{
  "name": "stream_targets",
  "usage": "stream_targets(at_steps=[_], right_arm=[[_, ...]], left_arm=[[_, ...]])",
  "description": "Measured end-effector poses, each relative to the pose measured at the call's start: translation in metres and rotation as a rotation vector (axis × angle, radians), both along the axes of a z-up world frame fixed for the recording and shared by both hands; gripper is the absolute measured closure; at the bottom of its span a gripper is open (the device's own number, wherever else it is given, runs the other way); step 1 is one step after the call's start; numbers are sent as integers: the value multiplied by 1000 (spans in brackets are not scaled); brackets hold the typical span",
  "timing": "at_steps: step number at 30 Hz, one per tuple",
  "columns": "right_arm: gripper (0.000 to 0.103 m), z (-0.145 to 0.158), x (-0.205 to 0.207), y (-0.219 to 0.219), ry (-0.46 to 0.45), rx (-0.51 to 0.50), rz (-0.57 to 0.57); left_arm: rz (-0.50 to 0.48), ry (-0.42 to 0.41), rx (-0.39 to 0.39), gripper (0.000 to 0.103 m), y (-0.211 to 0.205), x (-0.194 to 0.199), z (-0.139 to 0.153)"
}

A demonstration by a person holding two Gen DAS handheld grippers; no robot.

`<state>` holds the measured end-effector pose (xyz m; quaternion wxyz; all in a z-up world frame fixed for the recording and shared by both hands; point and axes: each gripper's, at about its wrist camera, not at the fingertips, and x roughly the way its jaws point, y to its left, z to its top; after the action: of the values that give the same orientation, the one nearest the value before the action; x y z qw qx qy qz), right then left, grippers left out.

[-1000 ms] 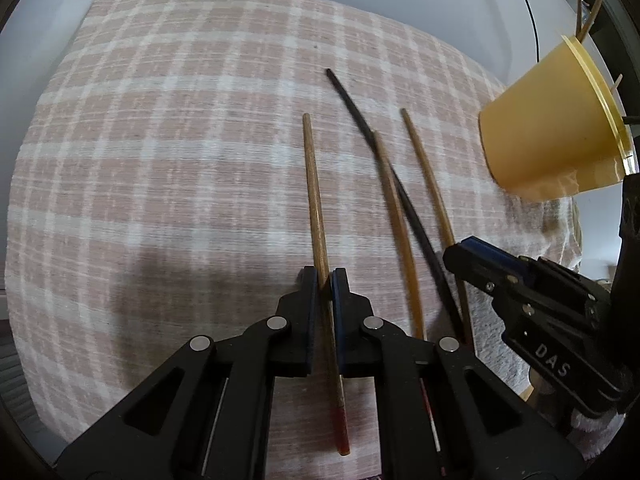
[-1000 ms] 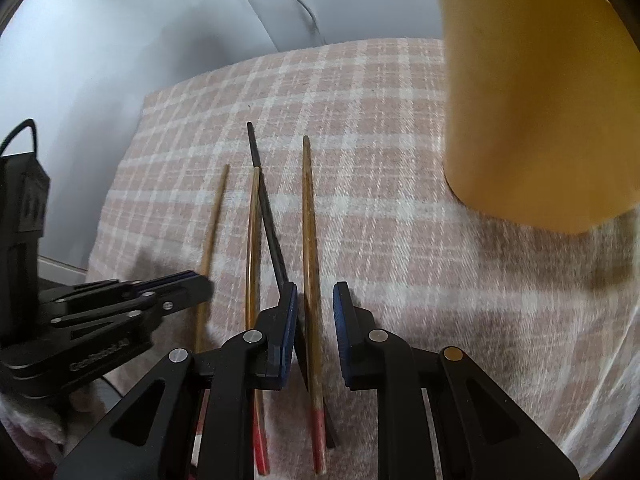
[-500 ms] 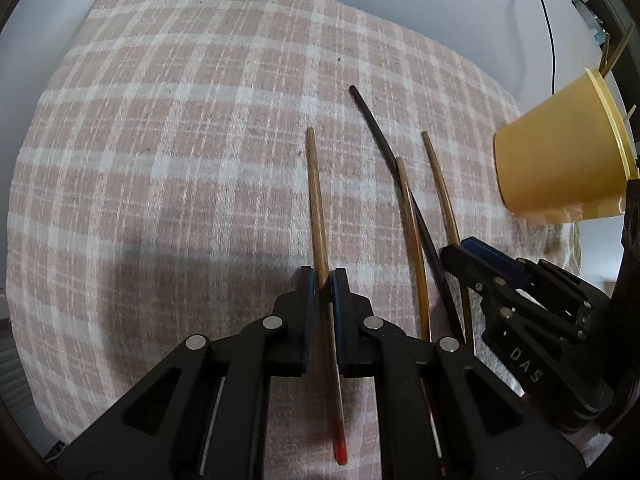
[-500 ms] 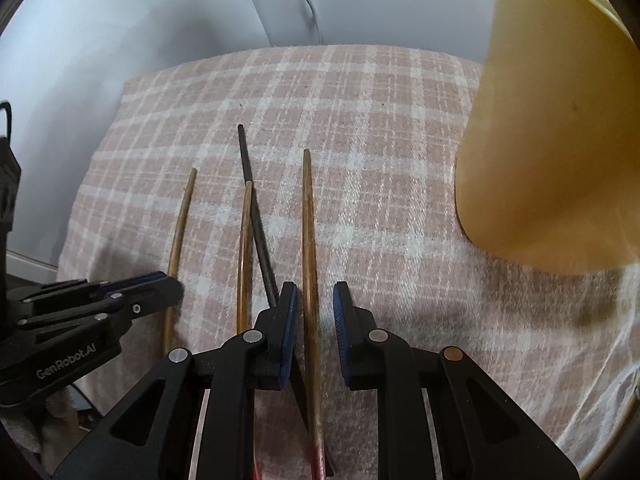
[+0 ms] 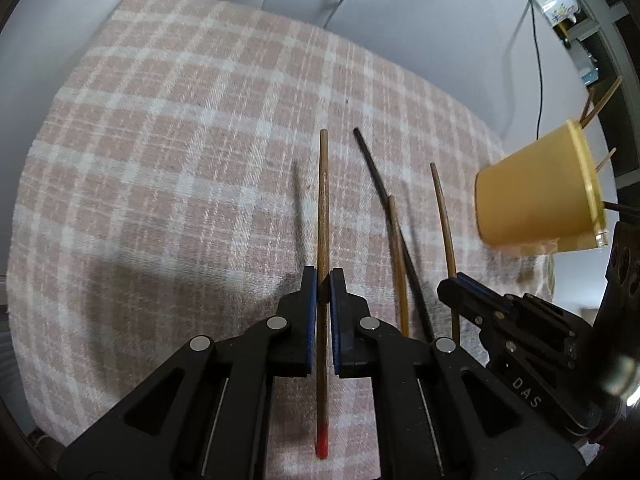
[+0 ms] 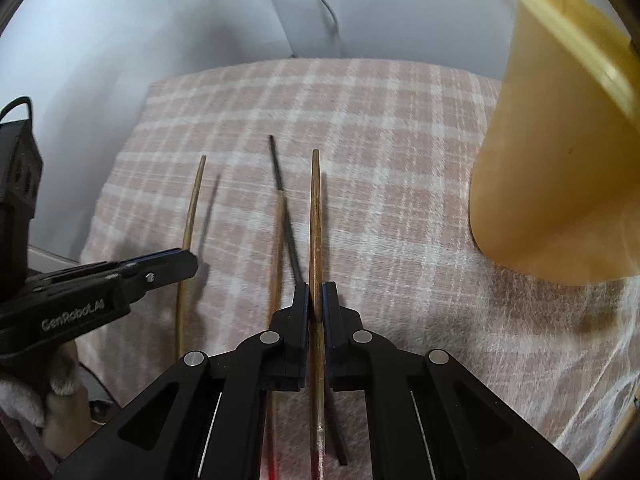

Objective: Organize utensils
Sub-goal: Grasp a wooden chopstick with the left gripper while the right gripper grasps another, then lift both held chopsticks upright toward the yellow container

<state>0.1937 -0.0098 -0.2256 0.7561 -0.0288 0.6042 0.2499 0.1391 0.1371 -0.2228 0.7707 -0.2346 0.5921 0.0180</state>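
Left gripper (image 5: 324, 280): jaws closed on a brown chopstick (image 5: 323, 208).
Right gripper (image 6: 315, 294): jaws closed on another chopstick (image 6: 316, 216).
Yellow cup (image 5: 536, 196): right of frame.

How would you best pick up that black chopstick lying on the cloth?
Take the black chopstick by its far stretch, coming straight down from above with a finger on each side of it. It lies flat on the checked cloth, and nearer in a brown chopstick crosses it, so only the far part lies clear.
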Motion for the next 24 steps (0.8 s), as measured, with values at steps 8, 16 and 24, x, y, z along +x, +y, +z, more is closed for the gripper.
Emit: stream_targets(at_steps=[8,16,24], right_arm=[[98,32,-11,-4,-39,103,23],[98,66,-17,-17,-77,175,21],[98,101,-28,-31,-130,235,46]], left_arm=[[-6,-60,38,99,8,-11,39],[-6,-110,46,99,11,-26,75],[-32,-188,61,99,-17,-30,115]])
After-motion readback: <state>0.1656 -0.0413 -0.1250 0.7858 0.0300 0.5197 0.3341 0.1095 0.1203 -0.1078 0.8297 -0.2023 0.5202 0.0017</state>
